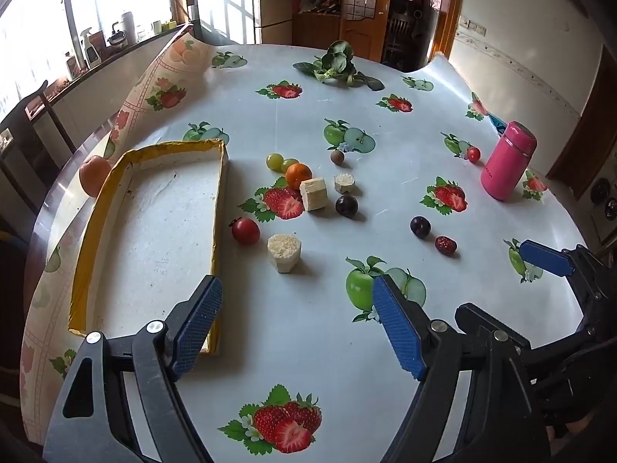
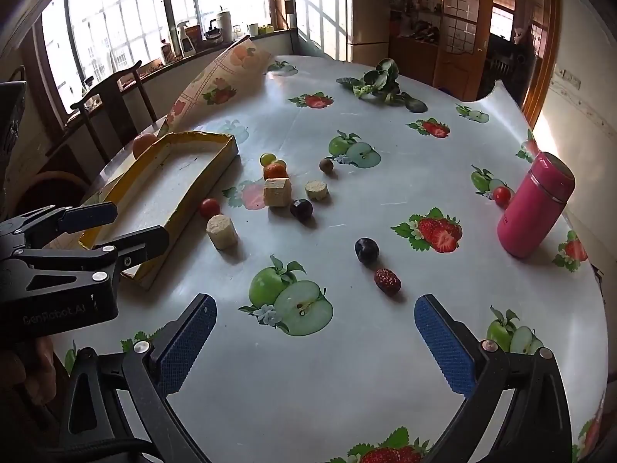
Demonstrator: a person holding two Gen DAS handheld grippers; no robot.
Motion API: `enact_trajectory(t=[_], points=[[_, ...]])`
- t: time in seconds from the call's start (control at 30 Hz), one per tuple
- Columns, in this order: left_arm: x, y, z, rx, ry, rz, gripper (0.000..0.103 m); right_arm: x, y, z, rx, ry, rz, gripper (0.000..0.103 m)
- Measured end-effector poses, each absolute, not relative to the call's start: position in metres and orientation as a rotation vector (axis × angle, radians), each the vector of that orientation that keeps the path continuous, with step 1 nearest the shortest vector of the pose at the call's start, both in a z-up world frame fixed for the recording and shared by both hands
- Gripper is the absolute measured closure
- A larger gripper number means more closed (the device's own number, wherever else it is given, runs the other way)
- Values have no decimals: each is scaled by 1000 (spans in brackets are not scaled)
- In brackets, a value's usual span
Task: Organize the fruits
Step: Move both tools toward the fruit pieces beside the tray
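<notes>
Fruit lay scattered across the fruit-print tablecloth while the yellow-rimmed foam tray at the left stood bare, so we judged that no sorting had begun. Our left gripper hung over the near edge of the cloth beside the tray's near corner, its fingers wide apart with nothing between them; our right gripper hovered to its right, fingers equally spread and bare. Nearest the right one were the red jujube and a dark plum; a cherry tomato sat just beside the tray's long wall, next to a pale cut stalk piece. Further back clustered green grapes, a tangerine, a second dark plum and two more pale blocks. Another cherry tomato rested near the pink flask, and an orange fruit lay outside the tray's far wall. To do this well, we reckoned each gripper should take its nearest round fruit first, descending straight over it, closing gently so it neither rolled nor bruised, and steering clear of the pale blocks, which seemed no fruit.
</notes>
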State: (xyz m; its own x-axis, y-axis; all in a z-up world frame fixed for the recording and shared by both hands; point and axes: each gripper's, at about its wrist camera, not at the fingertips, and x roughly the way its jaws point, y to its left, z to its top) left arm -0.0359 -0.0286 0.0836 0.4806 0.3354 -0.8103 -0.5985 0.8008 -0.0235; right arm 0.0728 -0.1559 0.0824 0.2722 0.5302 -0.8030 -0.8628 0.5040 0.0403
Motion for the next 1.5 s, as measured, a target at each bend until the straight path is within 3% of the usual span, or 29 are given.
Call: enact_trajectory(t=[1.07,1.5], points=[[-32,-21,62,-370,954,564,23,83,-152,69,-449,925,976,0],[-13,-18,38,-454,1003,477,23,125,-178,50,-334,994,906,0]])
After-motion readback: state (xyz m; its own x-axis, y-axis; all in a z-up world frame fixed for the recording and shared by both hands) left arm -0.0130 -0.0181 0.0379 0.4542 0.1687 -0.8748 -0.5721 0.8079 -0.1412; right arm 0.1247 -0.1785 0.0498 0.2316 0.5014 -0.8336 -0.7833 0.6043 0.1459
